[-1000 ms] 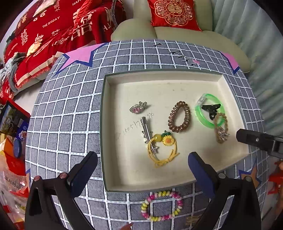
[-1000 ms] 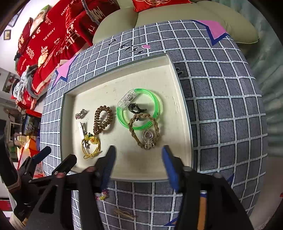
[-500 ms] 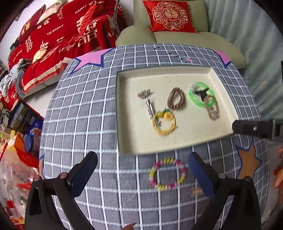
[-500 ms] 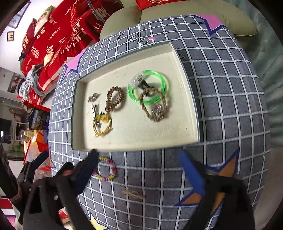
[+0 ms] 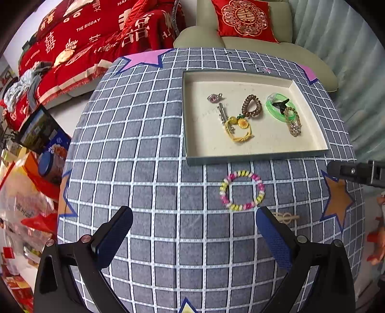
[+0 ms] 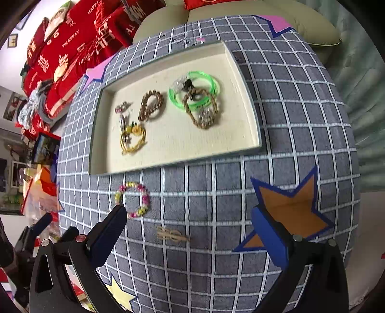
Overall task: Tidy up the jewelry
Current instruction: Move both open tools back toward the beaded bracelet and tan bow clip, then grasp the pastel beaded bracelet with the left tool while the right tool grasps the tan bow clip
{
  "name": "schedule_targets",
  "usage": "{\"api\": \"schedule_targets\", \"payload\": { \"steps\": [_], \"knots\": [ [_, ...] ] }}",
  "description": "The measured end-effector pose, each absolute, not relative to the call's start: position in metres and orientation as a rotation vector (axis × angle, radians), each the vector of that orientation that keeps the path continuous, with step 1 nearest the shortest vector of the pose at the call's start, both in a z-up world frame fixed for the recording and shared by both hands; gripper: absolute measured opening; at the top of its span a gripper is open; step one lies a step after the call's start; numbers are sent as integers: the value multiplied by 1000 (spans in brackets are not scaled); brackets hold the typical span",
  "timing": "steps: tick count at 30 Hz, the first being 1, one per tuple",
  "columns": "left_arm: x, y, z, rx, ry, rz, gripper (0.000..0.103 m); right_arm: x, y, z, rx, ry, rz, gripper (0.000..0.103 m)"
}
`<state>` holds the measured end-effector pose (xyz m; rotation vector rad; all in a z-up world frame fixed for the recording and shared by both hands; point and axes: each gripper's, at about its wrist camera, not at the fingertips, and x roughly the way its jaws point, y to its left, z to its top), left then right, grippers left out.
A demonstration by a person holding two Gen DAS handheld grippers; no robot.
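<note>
A shallow cream tray (image 5: 255, 159) (image 6: 182, 159) sits on the grey checked tablecloth and holds several pieces: a green bangle (image 5: 274, 109) (image 6: 214, 83), a brown coil hair tie (image 5: 252, 106) (image 6: 151, 106), a yellow cord with a flower (image 5: 239, 127) (image 6: 133, 138), a brown rope bracelet (image 6: 202, 113) and a silver clip (image 5: 222, 113). A pink-and-yellow bead bracelet (image 5: 241, 190) (image 6: 132, 198) and a tan hair clip (image 5: 287, 217) (image 6: 172, 235) lie on the cloth in front of the tray. My left gripper (image 5: 193, 236) and right gripper (image 6: 189, 231) are both open and empty, above the cloth.
The round table's edge curves close on all sides. A red-covered sofa (image 5: 79, 48) and a beige chair with a red cushion (image 5: 243, 19) stand behind. Boxes and bags (image 5: 36, 156) clutter the floor at left. The right gripper's finger shows in the left wrist view (image 5: 353, 172).
Both grippers have pulled back from the tray toward the table's near edge. The right gripper's jaws have opened wider. The bead bracelet and the tan clip now lie in full view.
</note>
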<state>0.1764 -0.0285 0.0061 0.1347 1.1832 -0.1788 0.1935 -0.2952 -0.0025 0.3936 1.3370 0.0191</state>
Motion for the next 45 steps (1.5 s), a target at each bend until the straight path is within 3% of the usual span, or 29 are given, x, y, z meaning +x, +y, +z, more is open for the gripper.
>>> {"api": "schedule_targets", "payload": {
  "steps": [23, 45],
  "knots": [
    [153, -4, -11, 126, 1241, -177, 103, 165, -264, -28, 292, 1469, 86, 103],
    [185, -5, -59, -32, 1338, -217, 103, 151, -249, -45, 202, 1447, 97, 103]
  ]
}}
